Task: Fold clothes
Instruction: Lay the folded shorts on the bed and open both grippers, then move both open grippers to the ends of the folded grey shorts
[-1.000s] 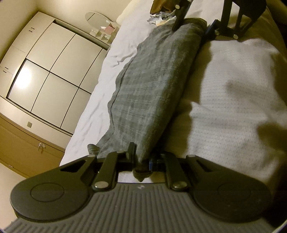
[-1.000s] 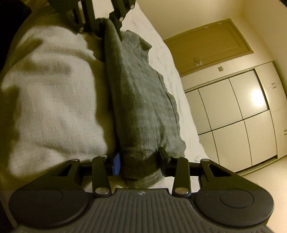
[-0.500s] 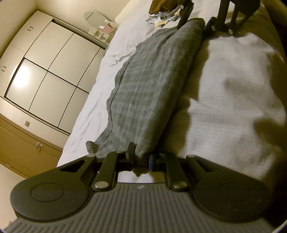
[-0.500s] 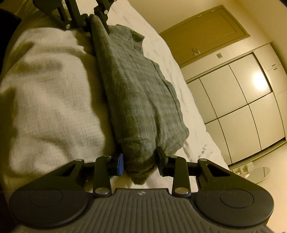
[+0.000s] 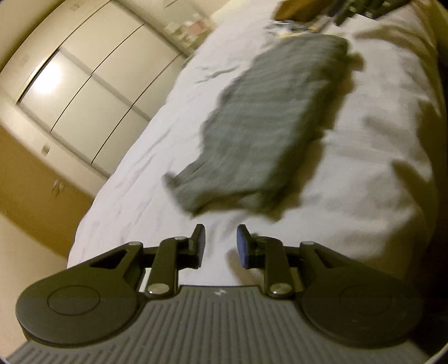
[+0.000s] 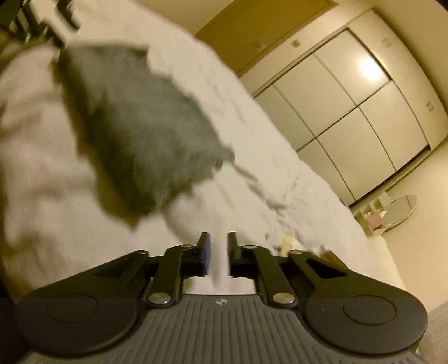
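Risk now lies in the loose fold: both claws are released and empty, left gripper (image 5: 218, 242) and right gripper (image 6: 219, 253) parted, while the grey garment (image 5: 268, 134) lies on the bed (image 5: 145, 179) at twelve o'clock. Through the blur, its near edge seems bunched and may sag open.

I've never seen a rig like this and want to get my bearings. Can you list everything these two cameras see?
Grey garment: one, grey, folded lengthwise, lying free on the bed.
Bed: one, white sheet, fills the middle of both views.
White knit blanket: one, off-white, beside the garment.
Wardrobe: one, cream panelled doors, along the wall.
Round mirror: one, near the wardrobe's end.
Small clutter: blurred items at the bed's far end, count unclear.
Left gripper: black, fingers apart, empty.
Right gripper: black, fingers apart, empty.
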A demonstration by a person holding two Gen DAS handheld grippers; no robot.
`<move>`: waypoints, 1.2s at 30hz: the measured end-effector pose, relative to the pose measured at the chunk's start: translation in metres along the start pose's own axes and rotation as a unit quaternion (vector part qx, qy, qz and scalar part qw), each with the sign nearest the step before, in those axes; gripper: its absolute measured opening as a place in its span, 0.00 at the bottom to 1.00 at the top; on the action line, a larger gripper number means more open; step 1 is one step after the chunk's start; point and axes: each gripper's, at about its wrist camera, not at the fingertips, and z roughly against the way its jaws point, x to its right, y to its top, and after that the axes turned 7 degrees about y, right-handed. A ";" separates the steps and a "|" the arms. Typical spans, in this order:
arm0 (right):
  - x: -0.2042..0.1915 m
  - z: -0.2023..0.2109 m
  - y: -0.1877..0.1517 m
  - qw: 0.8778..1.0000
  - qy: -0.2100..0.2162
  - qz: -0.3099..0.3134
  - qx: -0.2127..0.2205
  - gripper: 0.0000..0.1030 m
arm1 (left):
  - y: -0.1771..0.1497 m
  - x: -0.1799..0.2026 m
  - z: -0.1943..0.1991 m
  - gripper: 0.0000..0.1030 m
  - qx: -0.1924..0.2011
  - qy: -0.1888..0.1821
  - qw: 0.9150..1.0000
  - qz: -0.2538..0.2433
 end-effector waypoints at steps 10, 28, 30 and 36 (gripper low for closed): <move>0.004 -0.026 0.072 0.988 0.103 -0.070 0.087 0.28 | 0.045 -0.028 -0.051 0.27 0.024 -0.043 0.993 0.112; 0.034 -0.055 0.070 0.988 0.095 -0.062 0.103 0.28 | 0.074 -0.038 -0.096 0.29 0.027 -0.074 0.987 0.138; 0.027 -0.066 0.079 0.987 0.109 -0.039 0.110 0.28 | 0.076 -0.030 -0.110 0.28 0.023 -0.093 0.986 0.135; 0.032 -0.109 0.063 0.992 0.090 -0.024 0.080 0.29 | 0.047 -0.045 -0.149 0.24 -0.026 -0.035 0.991 0.125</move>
